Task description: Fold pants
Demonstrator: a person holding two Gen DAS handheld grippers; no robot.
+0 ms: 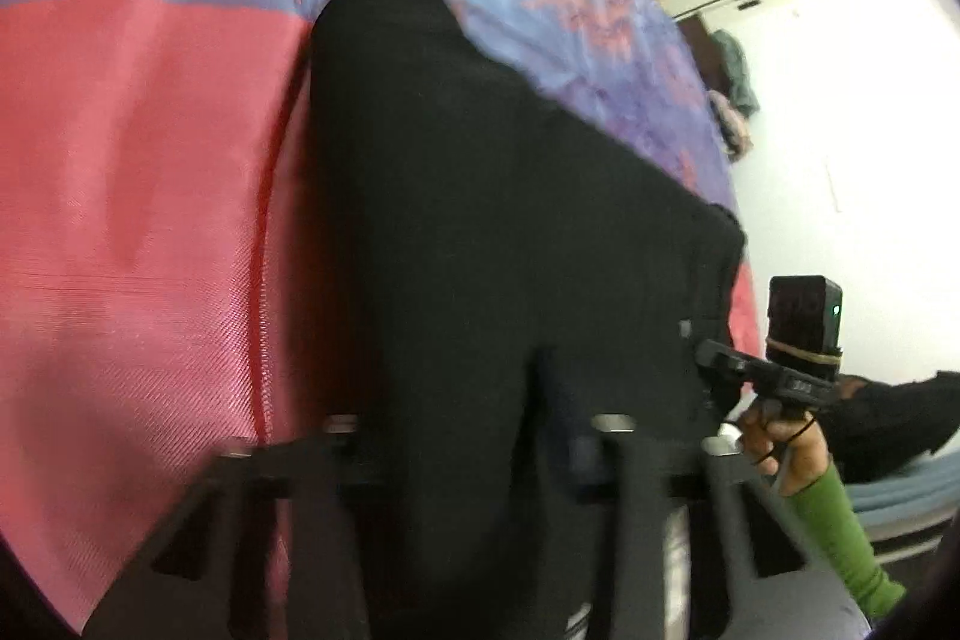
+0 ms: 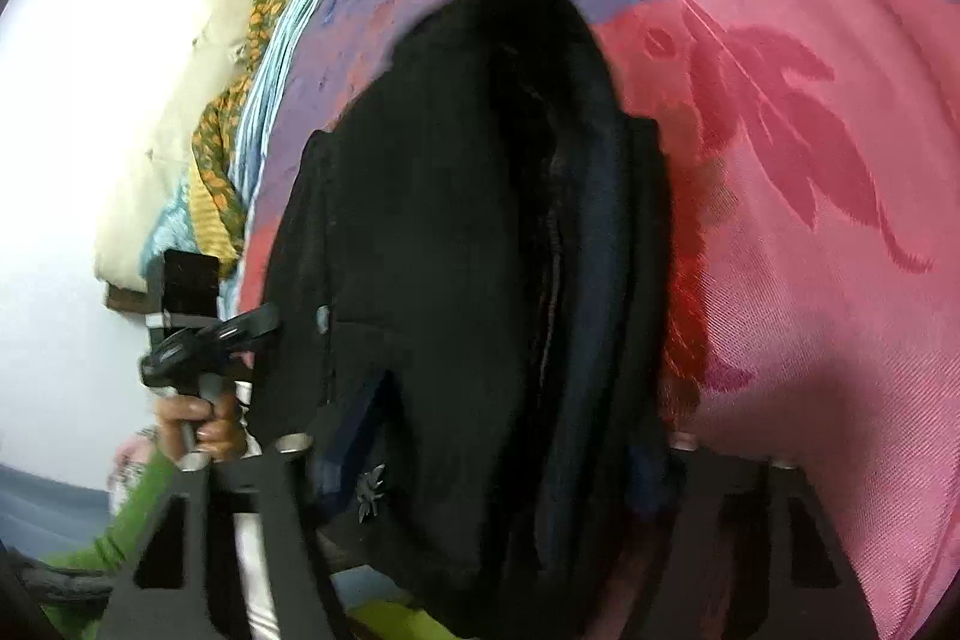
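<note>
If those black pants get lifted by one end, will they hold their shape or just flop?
Probably flop: the black pants lie soft and creased on the bedspread, following its surface. They look light enough to lift by one edge, though the layers may slide apart. The bedspread's sheen suggests they could slip when pushed.

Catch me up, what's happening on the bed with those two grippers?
A person in green sleeves holds a gripper in each hand and is folding black pants laid on a pink and purple bedspread. Both grippers sit at the near end of the pants: the left gripper at one side edge, the right gripper at the other. The views are too dark and blurred to show whether either has closed on the cloth. The far end lies flat on the bed.
</note>
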